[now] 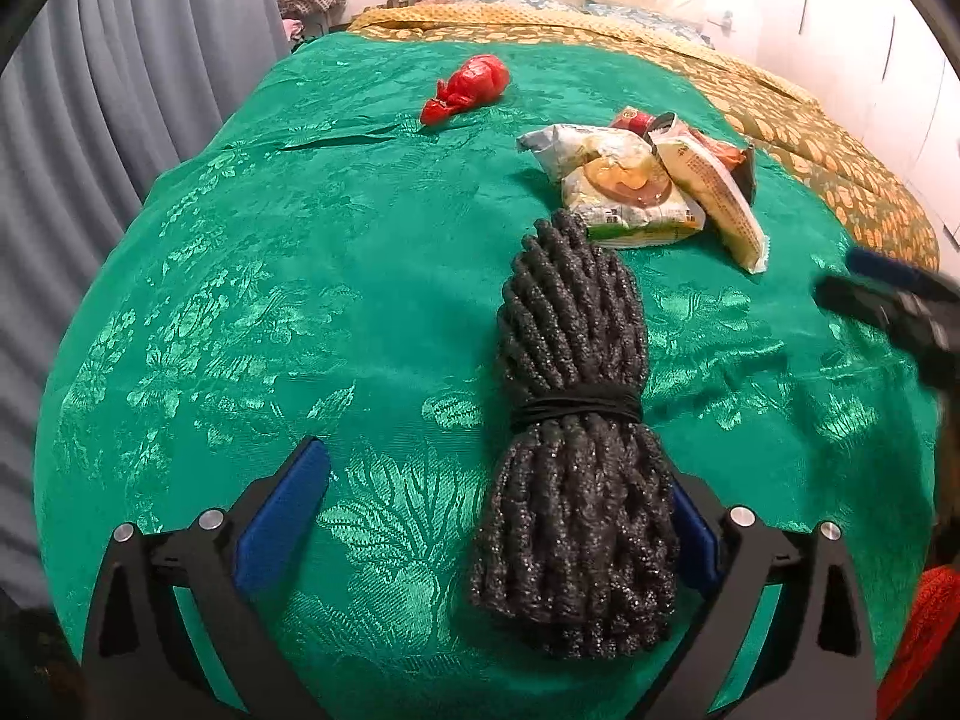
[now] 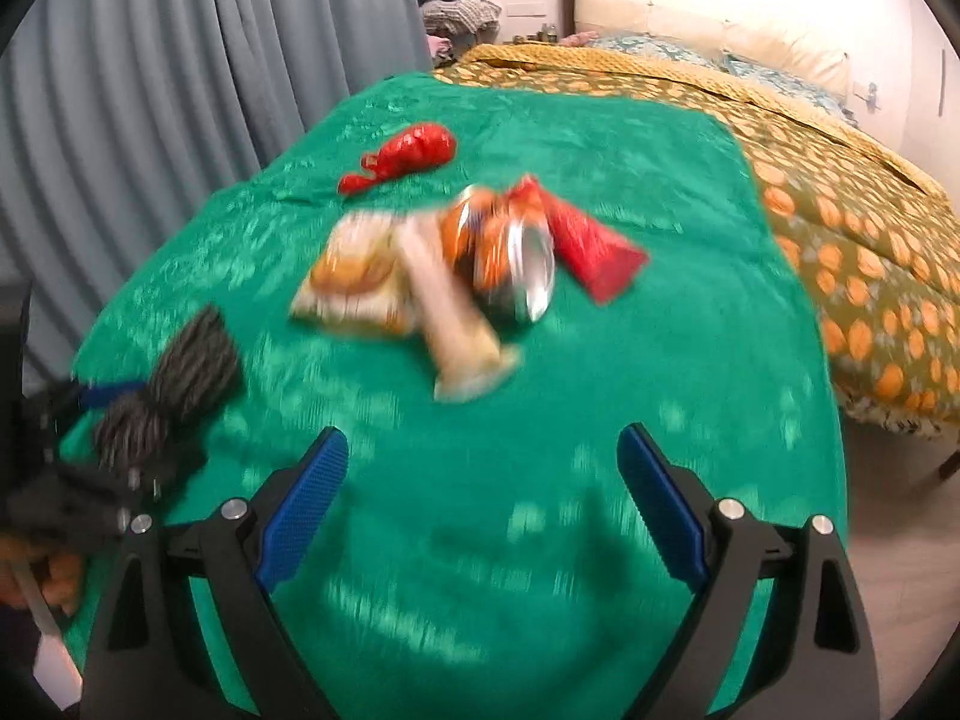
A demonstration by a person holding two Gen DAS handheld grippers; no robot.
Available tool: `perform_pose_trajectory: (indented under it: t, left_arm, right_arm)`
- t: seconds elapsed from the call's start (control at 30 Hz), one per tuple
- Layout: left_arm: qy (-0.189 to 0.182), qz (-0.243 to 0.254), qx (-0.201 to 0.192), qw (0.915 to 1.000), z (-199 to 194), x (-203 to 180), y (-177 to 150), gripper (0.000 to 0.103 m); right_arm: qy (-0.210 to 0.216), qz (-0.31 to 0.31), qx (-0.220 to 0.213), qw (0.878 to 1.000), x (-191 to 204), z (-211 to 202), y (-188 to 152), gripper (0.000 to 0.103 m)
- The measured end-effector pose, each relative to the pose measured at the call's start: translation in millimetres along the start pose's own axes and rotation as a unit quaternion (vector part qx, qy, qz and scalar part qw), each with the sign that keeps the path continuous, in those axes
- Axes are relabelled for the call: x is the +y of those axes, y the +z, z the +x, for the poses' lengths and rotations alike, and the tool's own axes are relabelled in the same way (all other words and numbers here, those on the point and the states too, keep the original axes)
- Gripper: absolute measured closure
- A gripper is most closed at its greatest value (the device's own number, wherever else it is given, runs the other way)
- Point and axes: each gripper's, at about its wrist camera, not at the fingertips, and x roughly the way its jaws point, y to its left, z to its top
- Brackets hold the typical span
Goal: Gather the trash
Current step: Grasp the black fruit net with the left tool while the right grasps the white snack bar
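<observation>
A bundle of black glittery cord (image 1: 576,420), tied round its middle, lies on the green cloth (image 1: 288,276) between the fingers of my left gripper (image 1: 498,468). The jaws stand wide: the cord rests close against the right pad, and the left pad is well clear of it. Beyond it lies a heap of snack wrappers (image 1: 636,186), and further back a crumpled red bag (image 1: 465,87). My right gripper (image 2: 480,438) hangs open and empty over bare cloth, short of the blurred wrappers (image 2: 420,276) and the red bag (image 2: 402,156). The cord (image 2: 174,390) shows at its left.
The green cloth covers the foot of a bed; a yellow spotted bedspread (image 2: 840,210) and pillows (image 2: 690,18) lie beyond. Grey curtains (image 1: 120,90) hang along the left side. A pile of clothes (image 2: 459,9) sits in the far corner. Floor shows at the right (image 2: 888,540).
</observation>
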Motion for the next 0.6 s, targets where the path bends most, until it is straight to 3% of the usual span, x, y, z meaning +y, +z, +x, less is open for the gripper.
perform_pose_trajectory:
  t: [0.23, 0.3, 0.37, 0.47, 0.6]
  left_arm:
    - [-0.005, -0.002, 0.000, 1.0000, 0.2, 1.8, -0.2, 0.006]
    - [-0.005, -0.003, 0.000, 1.0000, 0.5, 2.2, 0.0, 0.006]
    - [-0.005, -0.003, 0.000, 1.0000, 0.3, 1.9, -0.2, 0.006]
    - [-0.005, -0.002, 0.000, 1.0000, 0.2, 2.0, -0.2, 0.006]
    - [-0.005, -0.002, 0.000, 1.0000, 0.4, 2.1, -0.2, 0.006]
  right_arm:
    - [-0.026, -0.053, 0.040, 0.997, 10.2, 48.9, 24.5, 0.029]
    - [-0.008, -0.049, 0.038, 0.998, 10.0, 54.0, 25.9, 0.041]
    - [-0.006, -0.045, 0.038, 0.998, 8.5, 48.5, 25.9, 0.067]
    - [0.007, -0.052, 0.040, 0.998, 13.6, 31.8, 20.0, 0.078]
    - [0.030, -0.041, 0.066, 0.997, 17.6, -0.9, 4.7, 0.078]
